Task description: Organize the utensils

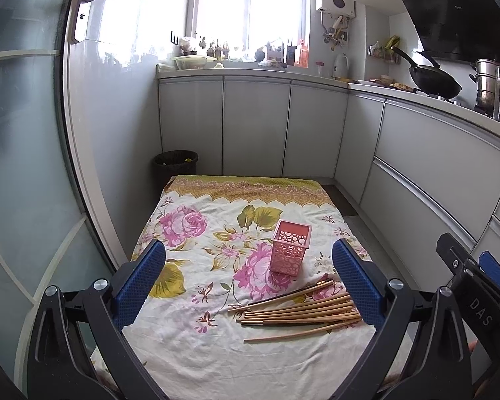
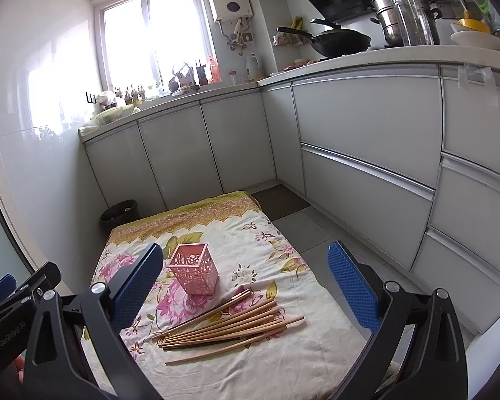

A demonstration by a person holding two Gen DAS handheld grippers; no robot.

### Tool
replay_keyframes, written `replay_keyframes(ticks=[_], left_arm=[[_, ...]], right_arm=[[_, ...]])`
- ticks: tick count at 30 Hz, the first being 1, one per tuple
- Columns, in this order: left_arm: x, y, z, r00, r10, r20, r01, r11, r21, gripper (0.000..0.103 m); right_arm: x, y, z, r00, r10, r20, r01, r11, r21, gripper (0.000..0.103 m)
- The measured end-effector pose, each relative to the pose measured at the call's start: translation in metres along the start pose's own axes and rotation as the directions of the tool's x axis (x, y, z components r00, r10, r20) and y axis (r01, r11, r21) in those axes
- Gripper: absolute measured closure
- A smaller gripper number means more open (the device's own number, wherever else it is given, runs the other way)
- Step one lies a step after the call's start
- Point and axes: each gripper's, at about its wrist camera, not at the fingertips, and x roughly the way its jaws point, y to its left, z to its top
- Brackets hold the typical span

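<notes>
Far left in the left wrist view there's a frosted glass door [image 1: 23,133] with a metal handle, then a dark wastebasket [image 1: 176,163] tucked in the corner by the grey cabinets [image 1: 256,126]. A floral cloth [image 1: 190,220] is spread over a low surface in the middle of the kitchen floor. The left gripper [image 1: 248,281] hangs over the near end of it, jaws spread wide with nothing between the blue pads. Moving right, a pink perforated holder [image 1: 289,248] stands upright on the cloth, looks empty. Just in front of it and a bit to the right is a loose pile of wooden chopsticks [image 1: 300,310] lying flat, mostly pointing the same way, one stray stick lying apart on the near side. None of them are in the holder.

The right gripper [image 2: 246,286] is also spread wide, holding nothing, hovering above the same cloth with the holder near its left pad and the chopsticks between the fingers from its view. Up on the counter to the right sit a black wok [image 2: 340,41] and a steel pot [image 2: 403,16]
</notes>
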Motion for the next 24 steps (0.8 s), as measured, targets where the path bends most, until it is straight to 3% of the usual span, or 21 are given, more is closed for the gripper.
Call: replay_keyframes(ticks=[24], left_arm=[[0.0041, -0.0015, -0.0002, 1.000, -0.005, -0.015, 0.005, 1.000, 0.002, 0.007]], right_arm=[[0.0027, -0.0004, -0.0023, 1.000, 0.001, -0.008, -0.001, 1.000, -0.004, 0.007]])
